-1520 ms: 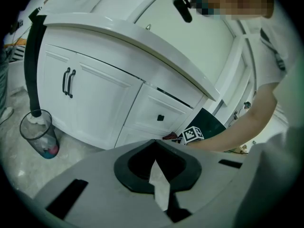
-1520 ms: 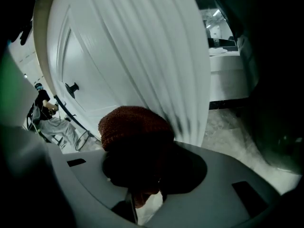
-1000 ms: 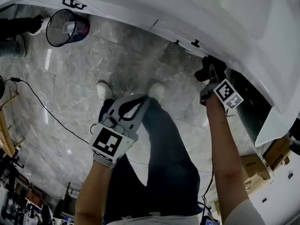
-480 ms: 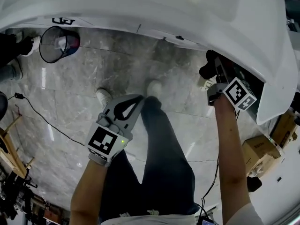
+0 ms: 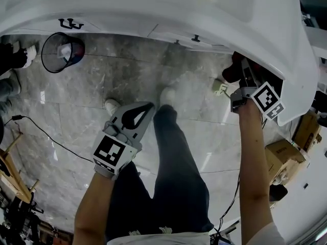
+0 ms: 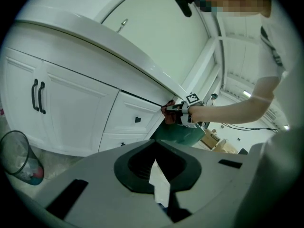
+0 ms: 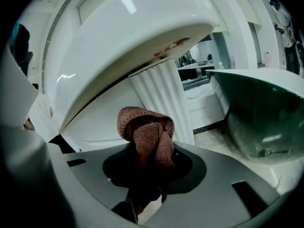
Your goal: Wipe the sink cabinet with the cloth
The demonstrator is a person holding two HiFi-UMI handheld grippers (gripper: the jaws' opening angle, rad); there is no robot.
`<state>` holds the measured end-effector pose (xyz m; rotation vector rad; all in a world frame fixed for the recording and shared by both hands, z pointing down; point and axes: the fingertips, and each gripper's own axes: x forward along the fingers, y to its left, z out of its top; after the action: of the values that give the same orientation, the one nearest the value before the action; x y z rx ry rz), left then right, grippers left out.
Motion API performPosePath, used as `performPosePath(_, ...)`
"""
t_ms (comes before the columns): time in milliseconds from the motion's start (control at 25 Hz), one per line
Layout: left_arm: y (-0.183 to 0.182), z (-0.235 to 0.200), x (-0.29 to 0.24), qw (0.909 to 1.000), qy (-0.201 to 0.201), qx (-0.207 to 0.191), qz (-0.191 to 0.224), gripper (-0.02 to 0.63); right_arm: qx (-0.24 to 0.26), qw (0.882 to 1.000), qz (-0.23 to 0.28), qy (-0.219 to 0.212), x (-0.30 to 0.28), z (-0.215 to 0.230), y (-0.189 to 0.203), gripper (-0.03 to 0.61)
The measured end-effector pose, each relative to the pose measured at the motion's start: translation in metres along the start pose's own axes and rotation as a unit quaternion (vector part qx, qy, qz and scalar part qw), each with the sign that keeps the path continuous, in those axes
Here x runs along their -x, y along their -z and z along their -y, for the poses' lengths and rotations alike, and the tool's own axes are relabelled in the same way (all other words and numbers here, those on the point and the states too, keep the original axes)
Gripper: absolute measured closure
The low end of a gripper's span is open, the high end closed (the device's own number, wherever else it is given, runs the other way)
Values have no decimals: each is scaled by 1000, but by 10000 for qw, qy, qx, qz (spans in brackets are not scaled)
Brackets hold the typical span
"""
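The right gripper point(image 7: 145, 189) has its jaws clamped on a bunched brown cloth point(image 7: 148, 134), held close under the white countertop point(image 7: 133, 37) edge at the right end of the sink cabinet point(image 6: 76, 103). The left gripper point(image 6: 159, 184) hangs nearer, well left, jaws together on nothing.

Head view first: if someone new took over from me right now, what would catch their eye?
The brown cloth bunched in the right claw, raised to the white sink cabinet just under its counter edge, at the right of the head view. Next, the left claw, shut on nothing, hangs over the marble floor. A wire waste bin stands at upper left.
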<state>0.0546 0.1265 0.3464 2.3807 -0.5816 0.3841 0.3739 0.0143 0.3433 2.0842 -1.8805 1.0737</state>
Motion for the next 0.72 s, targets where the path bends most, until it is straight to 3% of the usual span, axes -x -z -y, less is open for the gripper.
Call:
performPosePath(320,-7,-16,20,9997,-103,95,184,603,-108,9997,126,180,-6,-17,1,456)
performPosePath(720,5,-41,46,9985,-329,308,303,603,-12,9997,13,-230,-30,-84,18,457)
